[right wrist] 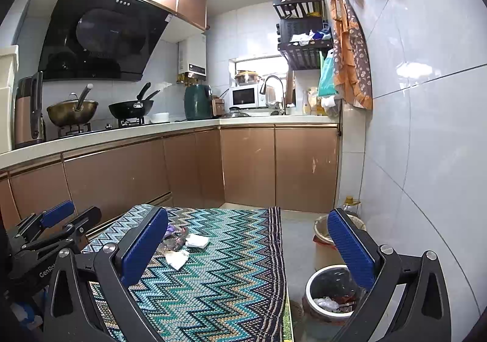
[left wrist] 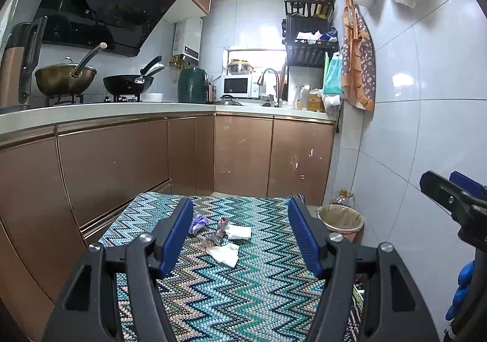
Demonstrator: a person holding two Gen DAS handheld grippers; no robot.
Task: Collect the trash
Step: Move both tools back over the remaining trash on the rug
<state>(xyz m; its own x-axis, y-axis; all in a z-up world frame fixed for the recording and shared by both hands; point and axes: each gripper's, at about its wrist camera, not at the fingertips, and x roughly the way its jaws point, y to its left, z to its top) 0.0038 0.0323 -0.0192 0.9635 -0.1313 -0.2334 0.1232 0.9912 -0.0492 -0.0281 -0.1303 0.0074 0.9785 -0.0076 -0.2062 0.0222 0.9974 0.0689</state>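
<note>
The left gripper (left wrist: pixel 240 231), black-framed with blue ribbed pads, is spread wide and holds nothing; its fingers (left wrist: pixel 178 235) hang above the table covered with a teal, black and beige zigzag-woven cloth (left wrist: pixel 243 290). The right gripper (right wrist: pixel 248 243), of identical build, is likewise fully apart and empty, with one pad over the cloth and the other pad over the floor beside the table. The trash lies in a loose cluster near the far end of the cloth: a crumpled white tissue (left wrist: pixel 225 254) nearest the cameras, a second folded white tissue (left wrist: pixel 239 232) just beyond it, a crinkled clear-and-silver plastic wrapper (left wrist: pixel 217 234) touching both, and a small purple scrap (left wrist: pixel 197 222) at the left edge of the cluster. In the left wrist view all four pieces sit between the open fingers, ahead of the tips. On the floor at the right side of the table stand two containers: a white-rimmed round bin lined with a dark bag (right wrist: pixel 310 287), already containing crumpled plastic, near the table's closer end, and a beige bin with a translucent liner (right wrist: pixel 319 228) further back against the grey tiled wall. Copper-coloured base cabinets (right wrist: pixel 249 165) and a white worktop run behind the table
</note>
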